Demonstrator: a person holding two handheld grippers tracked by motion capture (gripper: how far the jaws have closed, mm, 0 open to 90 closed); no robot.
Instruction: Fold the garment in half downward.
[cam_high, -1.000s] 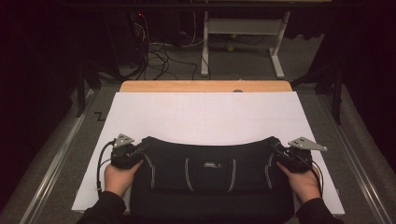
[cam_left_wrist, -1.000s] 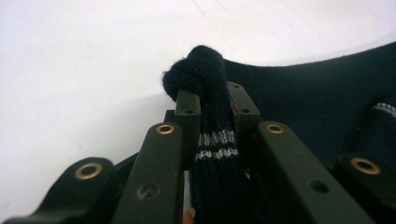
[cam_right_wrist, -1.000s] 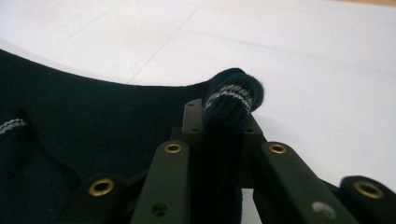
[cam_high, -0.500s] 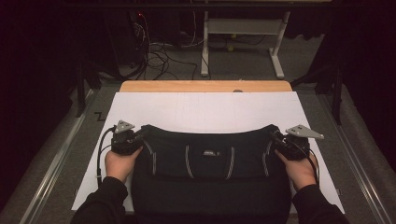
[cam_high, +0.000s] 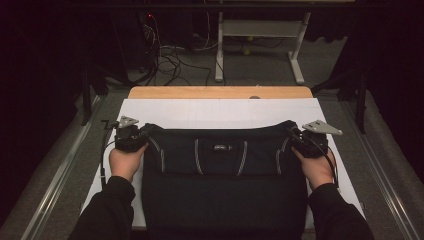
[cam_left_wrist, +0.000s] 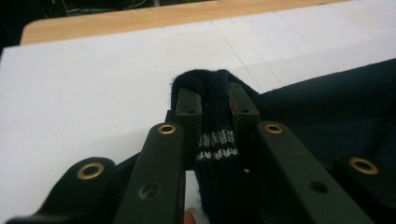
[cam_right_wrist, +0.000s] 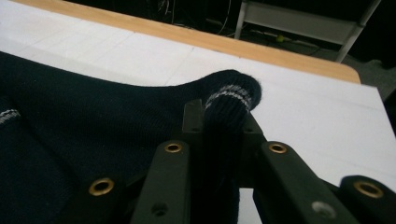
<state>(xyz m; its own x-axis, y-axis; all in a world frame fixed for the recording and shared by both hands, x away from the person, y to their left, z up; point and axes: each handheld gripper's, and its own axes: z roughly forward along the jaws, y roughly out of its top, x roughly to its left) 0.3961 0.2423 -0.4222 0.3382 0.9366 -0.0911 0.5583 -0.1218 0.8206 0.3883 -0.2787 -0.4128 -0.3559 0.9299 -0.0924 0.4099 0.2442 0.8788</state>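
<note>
Between both tongs: dark sweater, edges clamped.

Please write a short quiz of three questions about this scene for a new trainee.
1. True or false: the left gripper is shut on the dark knitted garment with pale stripes.
2. What does the right gripper pinch? A) a cable B) a striped corner of the garment C) nothing
3. What colour is the sheet that covers the table under the garment?

Key:
1. True.
2. B.
3. White; a wooden edge shows at its far side.
</note>
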